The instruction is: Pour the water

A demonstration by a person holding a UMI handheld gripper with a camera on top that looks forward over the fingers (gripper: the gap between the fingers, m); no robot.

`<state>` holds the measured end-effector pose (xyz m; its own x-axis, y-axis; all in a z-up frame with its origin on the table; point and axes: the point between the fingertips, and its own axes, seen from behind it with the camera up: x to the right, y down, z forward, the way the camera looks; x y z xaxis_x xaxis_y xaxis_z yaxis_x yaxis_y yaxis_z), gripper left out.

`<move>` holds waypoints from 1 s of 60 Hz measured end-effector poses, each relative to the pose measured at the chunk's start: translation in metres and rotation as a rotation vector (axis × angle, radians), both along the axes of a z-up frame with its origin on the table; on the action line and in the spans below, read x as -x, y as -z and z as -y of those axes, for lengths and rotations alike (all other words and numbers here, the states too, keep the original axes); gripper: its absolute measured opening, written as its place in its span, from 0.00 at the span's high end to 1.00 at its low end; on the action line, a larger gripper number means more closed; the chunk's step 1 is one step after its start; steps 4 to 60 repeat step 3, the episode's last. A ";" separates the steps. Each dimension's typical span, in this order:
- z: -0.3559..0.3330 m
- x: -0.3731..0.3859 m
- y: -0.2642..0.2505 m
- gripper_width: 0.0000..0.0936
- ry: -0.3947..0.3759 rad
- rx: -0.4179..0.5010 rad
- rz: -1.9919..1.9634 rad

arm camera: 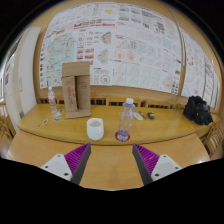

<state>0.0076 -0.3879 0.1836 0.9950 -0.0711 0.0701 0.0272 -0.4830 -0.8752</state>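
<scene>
Beyond the spread fingers, clear capped bottle beside white cup.

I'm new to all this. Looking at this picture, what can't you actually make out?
- Water level in the bottle: too small, gripper view.
- Inside of the white cup: hidden by its own wall.
- Wall posters: print too small to read.
- Black bag: contents hidden.
- Hand-held gripper: fingers open, nothing between them; its body is cut off below the view.
</scene>
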 end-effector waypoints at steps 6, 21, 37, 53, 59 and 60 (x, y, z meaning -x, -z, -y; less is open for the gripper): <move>0.001 0.004 0.001 0.09 -0.003 0.005 -0.001; 0.001 0.004 0.001 0.09 -0.003 0.005 -0.001; 0.001 0.004 0.001 0.09 -0.003 0.005 -0.001; 0.001 0.004 0.001 0.09 -0.003 0.005 -0.001; 0.001 0.004 0.001 0.09 -0.003 0.005 -0.001; 0.001 0.004 0.001 0.09 -0.003 0.005 -0.001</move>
